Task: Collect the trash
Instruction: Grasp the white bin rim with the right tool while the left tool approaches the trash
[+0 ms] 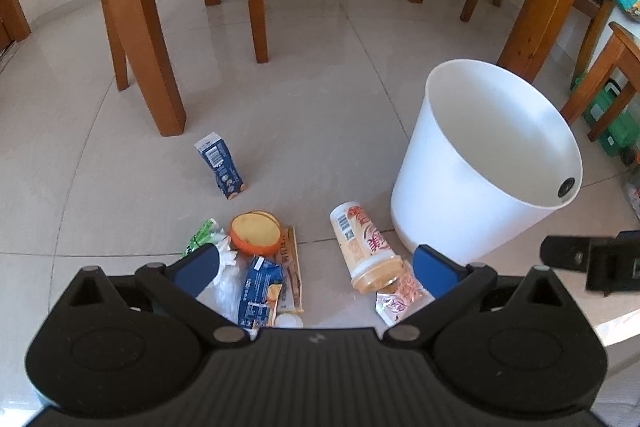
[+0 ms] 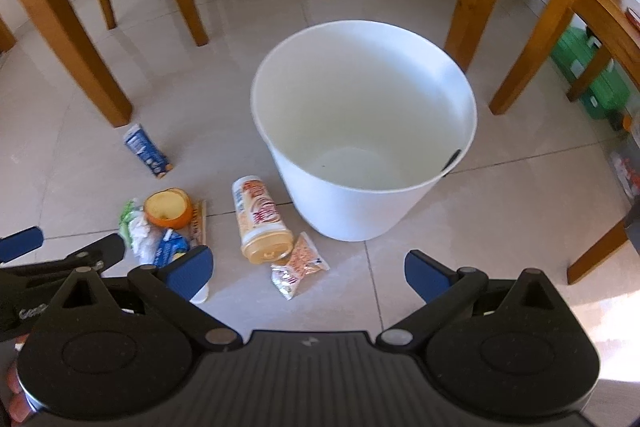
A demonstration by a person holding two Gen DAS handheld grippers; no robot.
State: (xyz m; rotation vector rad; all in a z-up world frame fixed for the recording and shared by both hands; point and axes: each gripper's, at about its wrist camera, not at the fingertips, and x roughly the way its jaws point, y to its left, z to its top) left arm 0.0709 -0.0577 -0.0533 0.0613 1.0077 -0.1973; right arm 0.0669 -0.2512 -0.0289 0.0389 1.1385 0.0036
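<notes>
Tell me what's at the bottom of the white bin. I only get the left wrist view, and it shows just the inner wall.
Observer: Nothing. The right wrist view looks down into the bin, and its bottom is bare.
Operator: Report the right gripper's state. I see only its edge.
Observer: The right gripper is open, jaws wide apart, holding nothing.
Operator: Describe the packet that the left gripper half hides.
Observer: The packet lies flat, touching the lid end of the tipped-over cup.

An empty white bin (image 2: 362,163) stands upright at frame centre; a toppled cup (image 2: 260,223), orange peel (image 2: 167,207), wrappers (image 2: 298,265) and a carton (image 2: 146,150) lie lower left.
</notes>
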